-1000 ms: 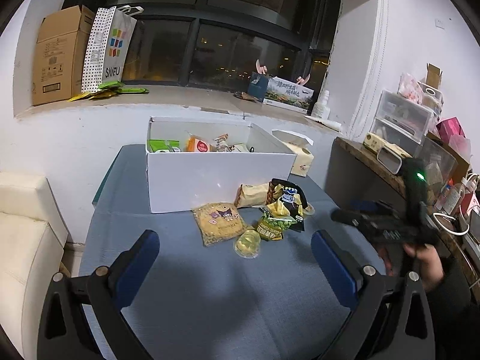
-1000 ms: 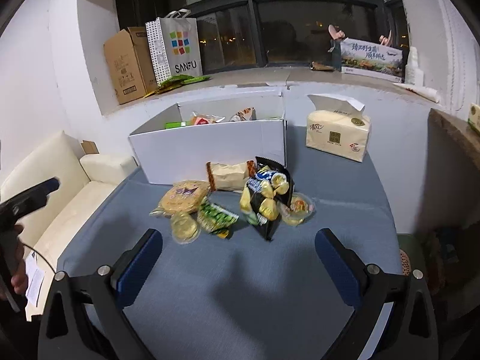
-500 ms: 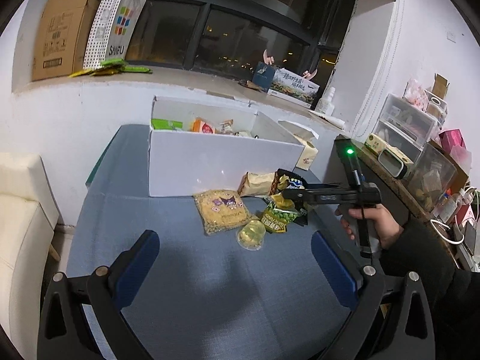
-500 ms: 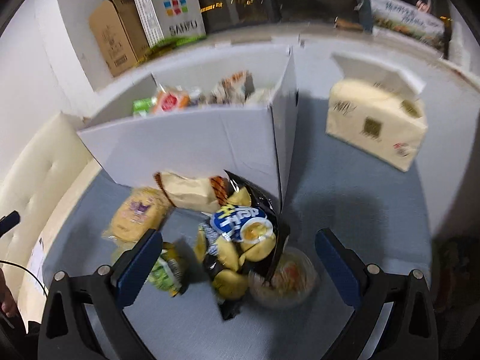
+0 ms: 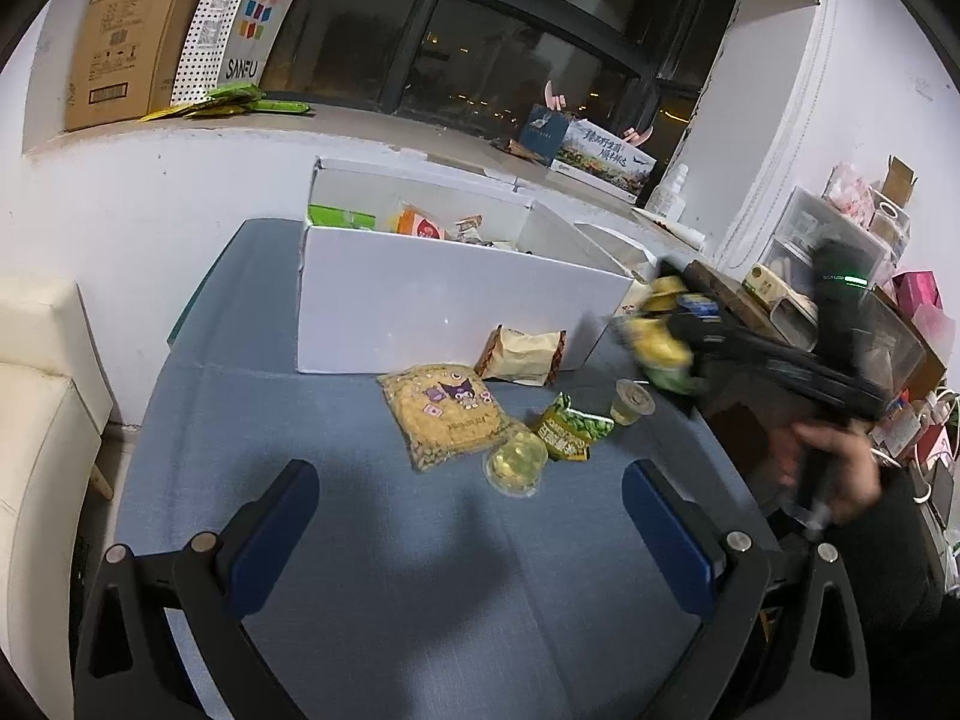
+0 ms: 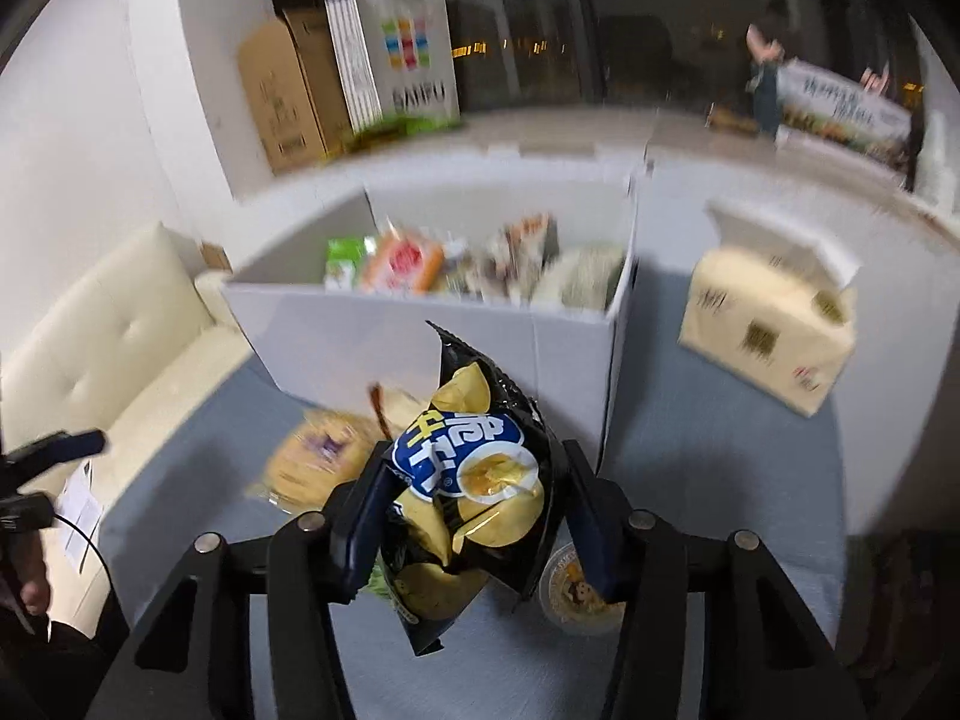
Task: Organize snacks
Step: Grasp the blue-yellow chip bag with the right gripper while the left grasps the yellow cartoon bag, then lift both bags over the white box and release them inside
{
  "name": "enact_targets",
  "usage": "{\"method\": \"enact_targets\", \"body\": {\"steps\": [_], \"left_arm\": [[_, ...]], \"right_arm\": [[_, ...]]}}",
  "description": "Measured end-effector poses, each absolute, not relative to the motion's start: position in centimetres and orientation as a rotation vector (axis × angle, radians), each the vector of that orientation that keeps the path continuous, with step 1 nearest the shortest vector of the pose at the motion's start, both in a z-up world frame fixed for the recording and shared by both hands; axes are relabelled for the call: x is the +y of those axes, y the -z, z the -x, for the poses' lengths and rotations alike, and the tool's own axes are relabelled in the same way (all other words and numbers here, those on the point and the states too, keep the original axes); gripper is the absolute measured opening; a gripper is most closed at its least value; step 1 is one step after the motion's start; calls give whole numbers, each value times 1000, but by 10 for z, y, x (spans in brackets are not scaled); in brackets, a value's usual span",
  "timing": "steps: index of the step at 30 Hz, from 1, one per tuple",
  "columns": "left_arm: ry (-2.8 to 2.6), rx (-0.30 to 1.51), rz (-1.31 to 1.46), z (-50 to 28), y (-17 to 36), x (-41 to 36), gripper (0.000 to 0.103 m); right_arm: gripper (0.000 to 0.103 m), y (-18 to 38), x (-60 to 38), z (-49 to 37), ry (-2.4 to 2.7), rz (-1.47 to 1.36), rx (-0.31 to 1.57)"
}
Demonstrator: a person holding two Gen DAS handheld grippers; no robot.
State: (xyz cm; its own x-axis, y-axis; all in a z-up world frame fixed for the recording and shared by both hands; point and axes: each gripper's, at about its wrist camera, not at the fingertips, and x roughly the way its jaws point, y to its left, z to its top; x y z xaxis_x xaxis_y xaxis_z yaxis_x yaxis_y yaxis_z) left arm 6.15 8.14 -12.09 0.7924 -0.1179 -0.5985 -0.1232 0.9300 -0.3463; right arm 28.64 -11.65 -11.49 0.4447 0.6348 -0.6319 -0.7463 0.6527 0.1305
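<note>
My right gripper (image 6: 474, 510) is shut on a black and yellow chip bag (image 6: 474, 474) and holds it lifted off the table in front of the white box (image 6: 420, 336). The bag (image 5: 660, 336) and the right gripper (image 5: 690, 324) also show, blurred, by the box's right corner (image 5: 456, 312). My left gripper (image 5: 474, 516) is open and empty, low over the blue table (image 5: 420, 570). On the table lie a yellow snack pack (image 5: 447, 414), a tan wrapped snack (image 5: 522, 354), a green pea packet (image 5: 570, 432) and two jelly cups (image 5: 516, 468) (image 5: 633, 402).
The white box holds several snacks (image 6: 402, 261). A tissue pack (image 6: 768, 324) lies right of the box. A cream sofa (image 5: 36, 420) stands at the left. Shelves with clutter (image 5: 840, 252) are at the right. A cardboard box (image 5: 129, 30) and paper bag (image 5: 243, 24) stand on the windowsill.
My right gripper closed on the chip bag and lifted it off the table toward the box. My left gripper stayed open and shifted slightly.
</note>
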Motion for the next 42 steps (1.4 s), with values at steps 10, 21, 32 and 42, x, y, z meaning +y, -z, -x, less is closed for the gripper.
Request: {"method": "enact_targets", "body": {"steps": [10, 21, 32, 42], "left_arm": [[-44, 798, 427, -155, 146, 73, 103], [-241, 951, 320, -220, 187, 60, 103], [-278, 996, 202, -230, 210, 59, 98], [-128, 840, 250, -179, 175, 74, 77]], "right_arm": [[57, 73, -170, -192, -807, 34, 548], [57, 81, -194, -164, -766, 23, 542], [57, 90, -192, -161, -758, 35, 555], [57, 92, -182, -155, -768, 68, 560]]}}
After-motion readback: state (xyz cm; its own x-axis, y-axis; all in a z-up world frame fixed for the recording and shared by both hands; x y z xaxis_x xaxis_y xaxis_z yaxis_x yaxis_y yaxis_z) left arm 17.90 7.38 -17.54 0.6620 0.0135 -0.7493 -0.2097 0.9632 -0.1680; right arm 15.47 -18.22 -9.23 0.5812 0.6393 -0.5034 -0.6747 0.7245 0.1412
